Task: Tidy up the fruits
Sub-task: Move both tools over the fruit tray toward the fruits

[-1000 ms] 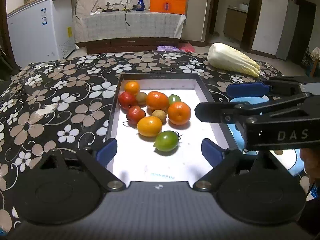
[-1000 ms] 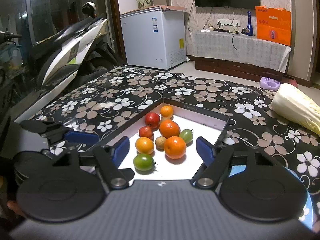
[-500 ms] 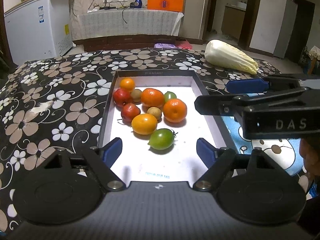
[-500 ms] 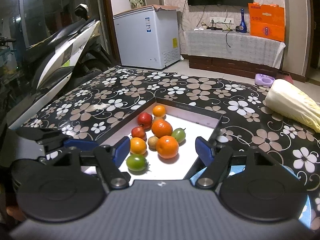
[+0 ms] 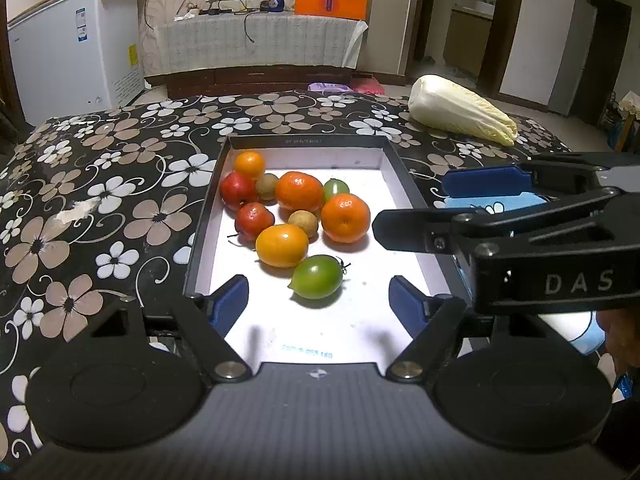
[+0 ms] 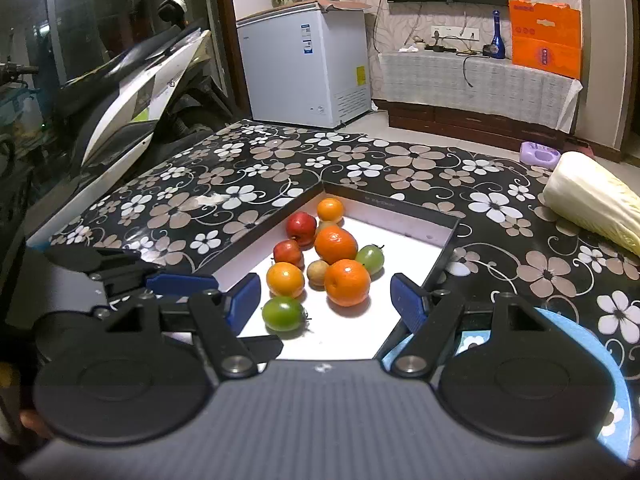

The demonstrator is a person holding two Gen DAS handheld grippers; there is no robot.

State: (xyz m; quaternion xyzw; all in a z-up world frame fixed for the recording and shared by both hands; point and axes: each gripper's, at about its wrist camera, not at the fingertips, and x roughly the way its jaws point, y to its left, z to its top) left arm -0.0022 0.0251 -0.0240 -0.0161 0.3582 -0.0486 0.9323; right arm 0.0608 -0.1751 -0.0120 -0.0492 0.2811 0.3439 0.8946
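A black-rimmed tray [image 5: 304, 141] [image 6: 400, 200] with a white floor holds several fruits in a loose cluster: oranges [image 5: 345, 218] [image 6: 346, 282], red fruits [image 5: 237, 191], small brown ones and green tomatoes. My left gripper [image 5: 319, 304] hovers over the tray's near end. Its jaws are closing, with the nearest green tomato [image 5: 317, 276] [image 6: 282, 313] just ahead of the tips and untouched. My right gripper [image 6: 326, 298] stands open above the tray's right near corner and holds nothing. In the left wrist view it reaches in from the right.
A pale blue plate [image 6: 560, 320] [image 5: 492, 204] lies right of the tray, under the right gripper. A napa cabbage [image 5: 460, 110] [image 6: 592, 204] rests at the far right of the flowered tablecloth [image 5: 120, 200]. A scooter [image 6: 132, 88] and a white freezer [image 6: 304, 68] stand beyond the table.
The left gripper's fingers have drawn closer together, and its view has shifted a little over the tray. The right gripper has kept still and open.
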